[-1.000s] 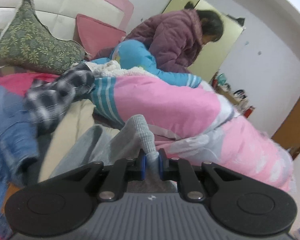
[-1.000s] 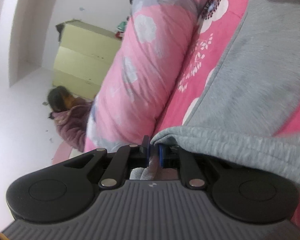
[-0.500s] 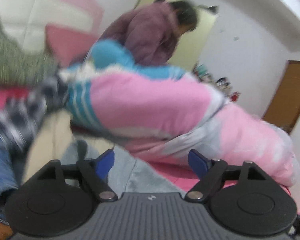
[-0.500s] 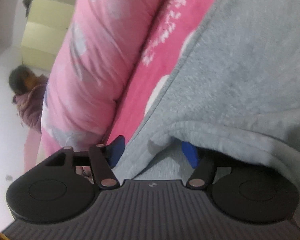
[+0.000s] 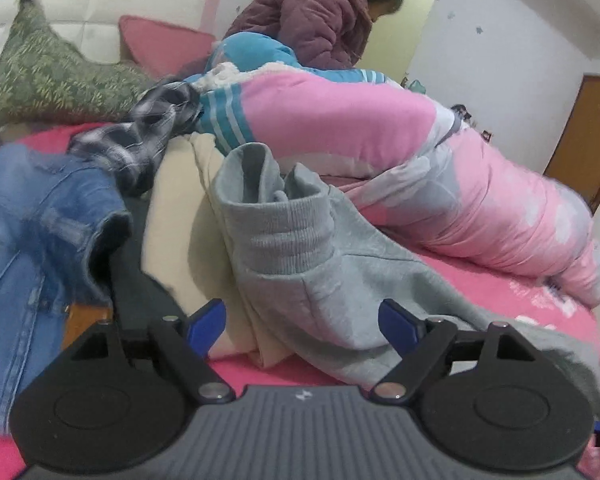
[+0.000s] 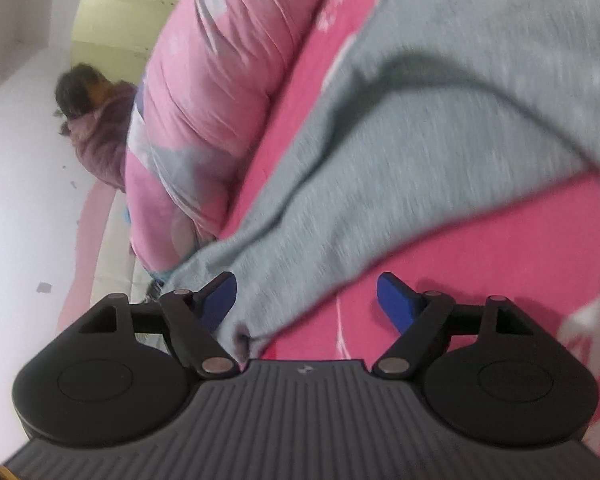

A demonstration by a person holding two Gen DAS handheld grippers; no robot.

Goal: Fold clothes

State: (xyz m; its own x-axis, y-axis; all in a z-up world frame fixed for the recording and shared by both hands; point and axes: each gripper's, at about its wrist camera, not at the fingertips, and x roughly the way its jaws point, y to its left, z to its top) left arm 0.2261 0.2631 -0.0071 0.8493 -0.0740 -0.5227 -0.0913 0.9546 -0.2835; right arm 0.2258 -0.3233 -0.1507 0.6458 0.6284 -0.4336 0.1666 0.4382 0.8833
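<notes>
The left gripper (image 5: 302, 322) and right gripper (image 6: 306, 298) are both spread wide, empty, over the grey sweatshirt (image 5: 320, 264) on the pink bedsheet (image 5: 500, 292).

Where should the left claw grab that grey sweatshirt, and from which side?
Grip the ribbed cuff of the grey sweatshirt, probably from above. It stands upright, propped against the cream garment, so its thick doubled edge is exposed. The left claw is open.
</notes>
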